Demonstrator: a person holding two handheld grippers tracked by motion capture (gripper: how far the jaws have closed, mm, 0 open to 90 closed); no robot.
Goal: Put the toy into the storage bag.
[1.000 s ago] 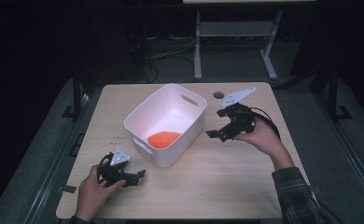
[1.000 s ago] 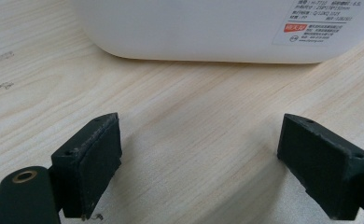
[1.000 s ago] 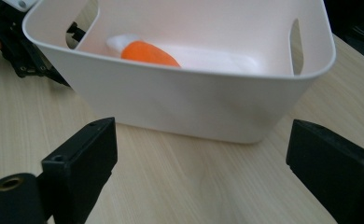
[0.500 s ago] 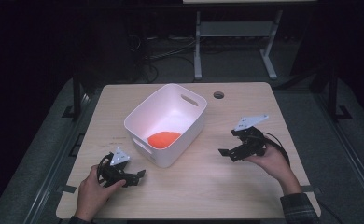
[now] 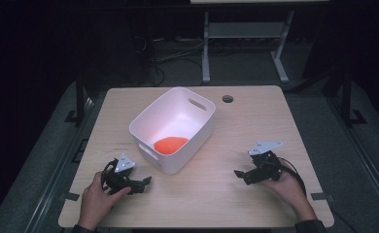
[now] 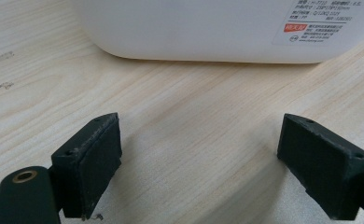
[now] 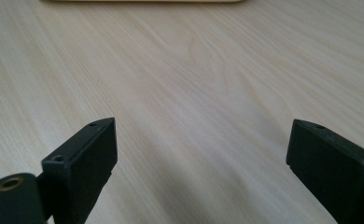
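— Since a second ago, the right tool (image 5: 242, 174) has dropped from beside the far rim of the tub to the near right part of the surface (image 5: 255, 121). The left one hasn't shifted.

— And how do its jaws stand?

— Wide apart, with bare wood between them in the right gripper view (image 7: 201, 154). It rests low on the surface in the right hand (image 5: 284, 187).

— The left tool (image 5: 141, 183)?

— Jaws also spread wide, nothing between them. It sits at the near left, held by the left hand (image 5: 97, 201), pointing toward the tub. In the left gripper view (image 6: 199, 163) the tub's white wall, with a printed label (image 6: 318, 21) on it, stands just ahead.

— What about the tub itself?

— A white tub (image 5: 197, 104) sits mid-surface, turned at an angle, between the two tools. An orange object (image 5: 170, 144) lies on its floor, toward the near end. A round hole (image 5: 227, 98) shows in the surface beyond the tub.
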